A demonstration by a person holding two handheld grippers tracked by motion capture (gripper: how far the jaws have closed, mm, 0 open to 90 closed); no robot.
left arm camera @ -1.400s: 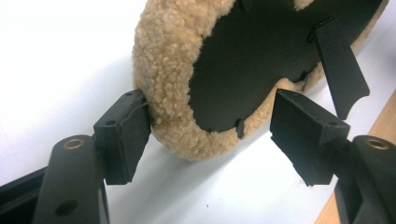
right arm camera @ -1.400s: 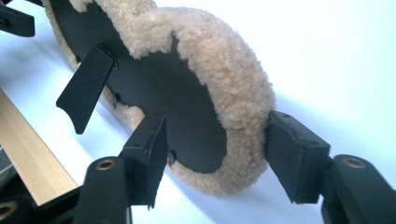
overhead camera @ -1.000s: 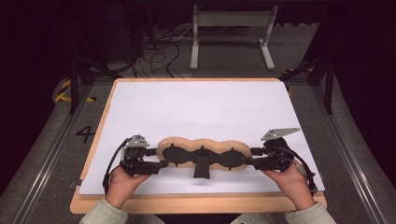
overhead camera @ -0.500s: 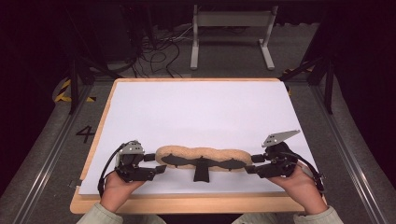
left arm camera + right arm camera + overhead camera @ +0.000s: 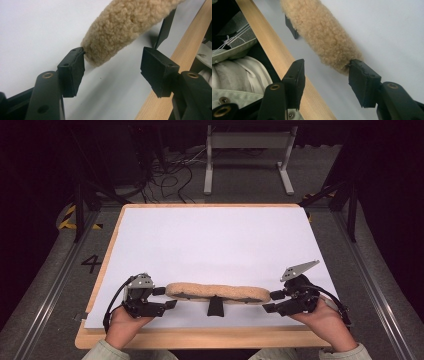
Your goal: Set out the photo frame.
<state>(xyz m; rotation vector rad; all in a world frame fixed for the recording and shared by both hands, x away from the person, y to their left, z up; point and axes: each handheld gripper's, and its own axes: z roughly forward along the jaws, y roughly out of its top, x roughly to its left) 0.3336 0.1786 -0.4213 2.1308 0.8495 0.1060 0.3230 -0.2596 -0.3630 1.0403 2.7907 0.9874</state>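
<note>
Fleece pad (image 5: 216, 292) black tab (image 5: 215, 306) in high view, sleeve (image 5: 239, 75) in right gripper view

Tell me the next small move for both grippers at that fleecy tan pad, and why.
Probably draw both back from the fleecy tan pad. The left gripper and right gripper stand open at its ends, one jaw of each just touching fleece; the right jaws have just been opening, so the pad looks released on the white sheet.

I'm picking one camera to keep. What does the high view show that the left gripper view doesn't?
High view alone: both hands, the right gripper, the whole white sheet, the floor beyond. Left gripper view alone: the woolly texture and the gap between the tan fleece pad's end and one open jaw. Shared: pad, left gripper, wooden table edge.
</note>
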